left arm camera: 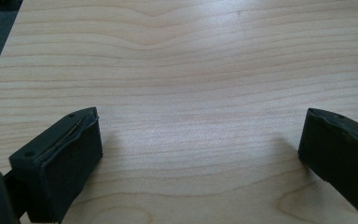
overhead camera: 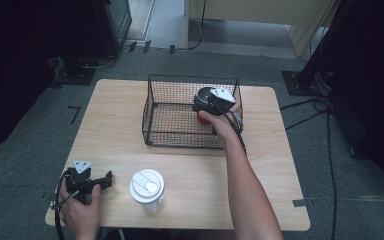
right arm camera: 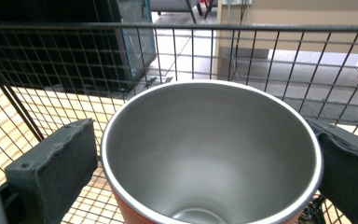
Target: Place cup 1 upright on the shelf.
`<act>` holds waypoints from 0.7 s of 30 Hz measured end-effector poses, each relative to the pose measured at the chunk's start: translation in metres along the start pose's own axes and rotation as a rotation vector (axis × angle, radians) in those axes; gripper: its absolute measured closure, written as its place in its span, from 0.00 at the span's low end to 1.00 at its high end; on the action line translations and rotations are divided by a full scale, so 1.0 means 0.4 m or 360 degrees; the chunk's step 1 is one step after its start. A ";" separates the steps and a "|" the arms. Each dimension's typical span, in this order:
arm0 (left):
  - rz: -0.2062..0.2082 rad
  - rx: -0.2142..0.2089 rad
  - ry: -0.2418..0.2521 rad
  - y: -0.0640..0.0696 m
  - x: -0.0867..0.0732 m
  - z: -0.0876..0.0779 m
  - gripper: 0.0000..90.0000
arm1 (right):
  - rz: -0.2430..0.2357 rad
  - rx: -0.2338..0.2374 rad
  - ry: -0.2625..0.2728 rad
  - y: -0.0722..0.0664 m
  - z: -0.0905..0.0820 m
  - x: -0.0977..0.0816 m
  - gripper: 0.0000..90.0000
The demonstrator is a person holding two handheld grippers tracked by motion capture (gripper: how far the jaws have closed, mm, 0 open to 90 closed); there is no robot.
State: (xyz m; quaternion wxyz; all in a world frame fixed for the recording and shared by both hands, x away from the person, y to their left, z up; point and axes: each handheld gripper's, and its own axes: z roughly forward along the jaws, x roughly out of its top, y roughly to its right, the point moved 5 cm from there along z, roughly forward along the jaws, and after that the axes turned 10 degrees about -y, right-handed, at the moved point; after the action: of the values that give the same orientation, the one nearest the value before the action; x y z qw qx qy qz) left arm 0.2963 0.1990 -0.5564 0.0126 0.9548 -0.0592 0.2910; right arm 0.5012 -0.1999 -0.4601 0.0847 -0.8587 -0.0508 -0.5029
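Steel, brushed and dull grey, lines the red cup (right arm camera: 212, 154) low in the right gripper view, its thin rolled rim round and its walls tapering to a small flat bottom. The right gripper (right arm camera: 207, 158) straddles that rim: the left black pad (right arm camera: 56, 163) stands just clear of it and the right pad sits at its edge, so the claw looks released, with the cup between the jaws rather than pinched. Behind it rises the dark wire mesh of the basket (right arm camera: 177, 51).

At the lower left of the high view, the left gripper (overhead camera: 91, 181) rests on the pale wood-grain table (overhead camera: 115, 135), released, with bare table between its ribbed rubber pads (left arm camera: 72, 158). Just right of it stands a clear cup with a white lid (overhead camera: 147, 189). Higher, mid-frame, sits the rectangular basket (overhead camera: 180, 112), and the right gripper (overhead camera: 211, 100) reaches down into its right end, where a sliver of red (overhead camera: 202, 119) marks the cup on the basket floor.

The step in hand seems to be leaving the cup in the basket. Doing it well means lifting straight up, jaws kept wide, so neither pad catches the rim and tips the smooth, top-heavy cup, and the cable stays off the wire edge.
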 end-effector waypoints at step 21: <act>0.0000 0.0000 0.0001 0.000 0.000 0.000 0.00 | 0.0005 0.0025 0.0178 -0.019 -0.077 0.078 0.00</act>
State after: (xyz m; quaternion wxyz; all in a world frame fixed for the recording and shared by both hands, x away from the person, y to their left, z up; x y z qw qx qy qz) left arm 0.2963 0.1990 -0.5564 0.0127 0.9547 -0.0590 0.2912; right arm 0.4890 -0.1983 -0.4174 0.0948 -0.8286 -0.0486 -0.5495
